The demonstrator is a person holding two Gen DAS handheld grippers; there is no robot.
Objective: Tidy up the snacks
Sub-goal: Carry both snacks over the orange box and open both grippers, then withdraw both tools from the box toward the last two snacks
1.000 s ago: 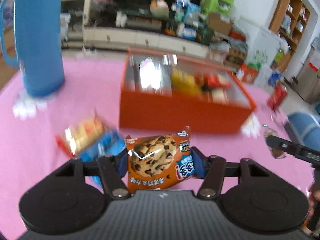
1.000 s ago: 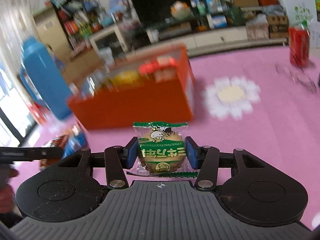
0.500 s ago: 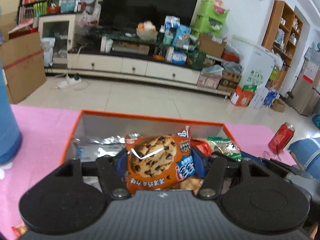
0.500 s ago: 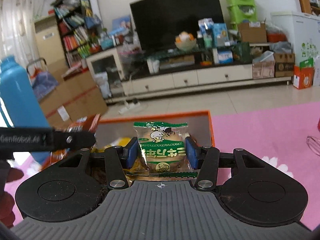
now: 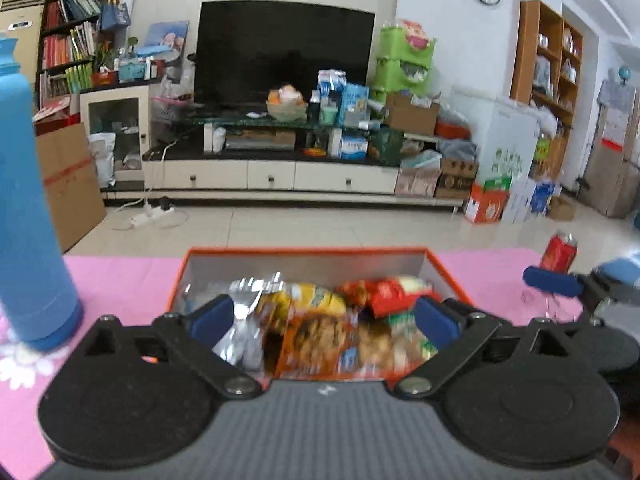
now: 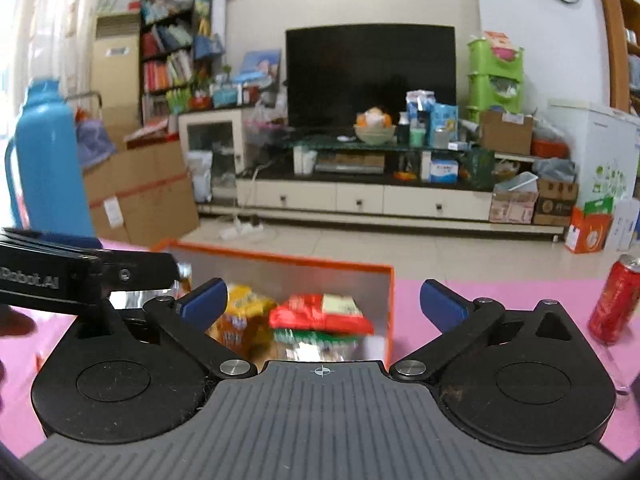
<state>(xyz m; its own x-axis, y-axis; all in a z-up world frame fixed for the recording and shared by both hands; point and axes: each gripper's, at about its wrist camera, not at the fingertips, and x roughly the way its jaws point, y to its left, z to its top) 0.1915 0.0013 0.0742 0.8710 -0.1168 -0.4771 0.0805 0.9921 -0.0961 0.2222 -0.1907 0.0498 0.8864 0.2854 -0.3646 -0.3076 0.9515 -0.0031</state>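
Note:
The orange box [image 5: 304,250] sits on the pink table with several snack packets inside. My left gripper [image 5: 324,317] hovers over its near edge, jaws opening wide, pads touching nothing. The chocolate-chip cookie packet [image 5: 320,344] lies blurred in the box just below them. My right gripper [image 6: 323,302] hangs over the box's right end [image 6: 384,280], jaws also opening. Nothing is gripped there either. The green packet [image 6: 316,340] rests blurred in the box under a red packet [image 6: 320,316].
A tall blue thermos [image 5: 28,220] stands left of the box. A red can [image 6: 614,300] stands on the table to the right. The left gripper's body [image 6: 80,276] juts in close at the right wrist view's left edge. Beyond the table lies the living-room floor.
Both grippers travelled over the orange box and opened. The cookie packet left the left jaws and the green packet left the right jaws; both now lie in the box.

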